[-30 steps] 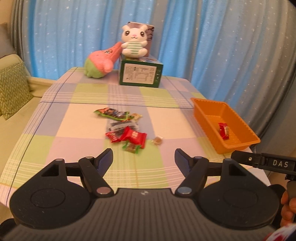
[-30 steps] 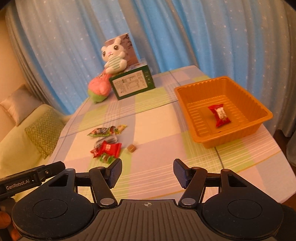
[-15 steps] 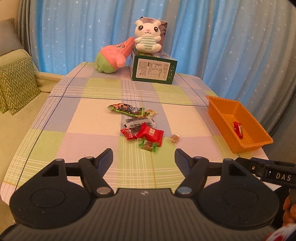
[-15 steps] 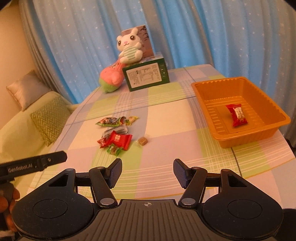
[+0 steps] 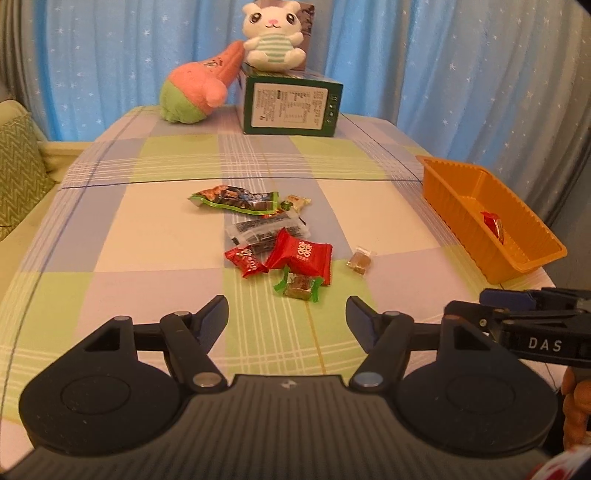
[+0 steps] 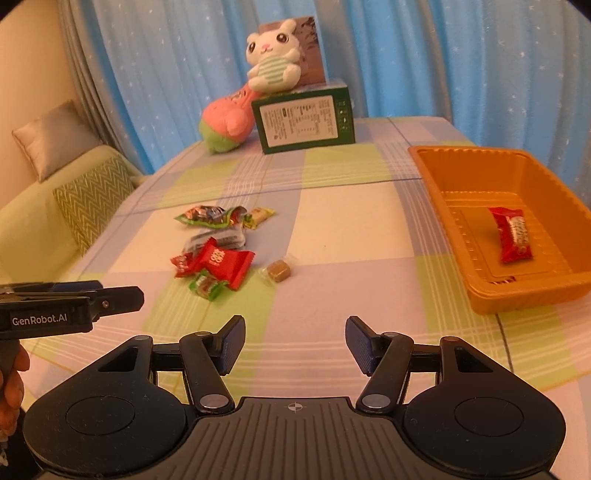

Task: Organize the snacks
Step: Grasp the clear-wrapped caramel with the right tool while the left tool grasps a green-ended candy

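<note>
Several wrapped snacks lie bunched mid-table: a big red packet (image 5: 301, 255) (image 6: 221, 263), a small red one (image 5: 245, 261), a green-wrapped candy (image 5: 298, 286) (image 6: 205, 287), a dark clear-wrapped bar (image 5: 267, 229), a long green packet (image 5: 236, 196) (image 6: 207, 215) and a lone brown cube (image 5: 359, 261) (image 6: 279, 273). An orange tray (image 5: 519, 264) (image 6: 524, 295) on the right holds one red packet (image 6: 512, 233). My left gripper (image 5: 287, 313) hangs just short of the green candy, jaws closing with nothing between them. My right gripper (image 6: 294, 339) is open and empty above bare cloth, below the brown cube.
At the table's far end stand a green box (image 5: 291, 105) with a white plush rabbit (image 5: 273, 35) on it and a pink-green plush (image 5: 195, 90). A sofa with a chevron cushion (image 6: 92, 199) lies to the left. Blue curtains hang behind.
Both grippers came forward and down toward the table, so the snacks and tray look larger and nearer. The left jaws narrowed slightly. Each gripper shows at the edge of the other's view.
</note>
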Tool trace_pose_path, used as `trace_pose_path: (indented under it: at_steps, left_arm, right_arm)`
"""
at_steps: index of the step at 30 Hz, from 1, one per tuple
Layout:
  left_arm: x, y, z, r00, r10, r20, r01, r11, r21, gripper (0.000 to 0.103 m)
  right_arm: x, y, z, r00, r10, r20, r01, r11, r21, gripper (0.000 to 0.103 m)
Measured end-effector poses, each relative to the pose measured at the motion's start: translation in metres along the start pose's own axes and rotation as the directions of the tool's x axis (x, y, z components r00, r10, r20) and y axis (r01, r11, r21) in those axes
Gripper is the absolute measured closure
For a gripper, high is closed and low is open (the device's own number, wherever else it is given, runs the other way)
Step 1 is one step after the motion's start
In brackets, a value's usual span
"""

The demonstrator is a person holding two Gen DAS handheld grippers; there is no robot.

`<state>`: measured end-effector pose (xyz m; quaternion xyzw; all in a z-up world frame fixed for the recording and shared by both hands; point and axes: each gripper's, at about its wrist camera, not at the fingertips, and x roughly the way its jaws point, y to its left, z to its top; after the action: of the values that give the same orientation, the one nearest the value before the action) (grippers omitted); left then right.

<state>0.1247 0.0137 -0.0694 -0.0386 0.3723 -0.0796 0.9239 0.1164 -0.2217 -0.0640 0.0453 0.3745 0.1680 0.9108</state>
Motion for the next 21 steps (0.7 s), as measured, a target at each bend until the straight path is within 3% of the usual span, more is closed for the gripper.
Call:
trace_pose_path:
  at_steps: [5,12,21]
  left_arm:
    - [0.036,0.001,0.003,0.999,-0.046,-0.017,0.047,0.998,0.035,0.042]
    - [0.075,-0.002,0.007,0.998,-0.048,-0.028,0.05,0.994,0.097,0.044]
    - [0.094,-0.014,0.005,0.998,-0.016,-0.057,0.027,0.979,0.2,0.071]
  right_arm:
    - [0.025,-0.006,0.005,1.0,-0.009,-0.022,0.009,1.0,0.0,0.042]
    - [0.048,-0.012,0.007,0.999,-0.022,-0.042,0.023,1.0,0.01,0.042]
    - [0.067,-0.022,0.01,0.997,-0.03,-0.065,0.034,0.998,0.055,0.042]
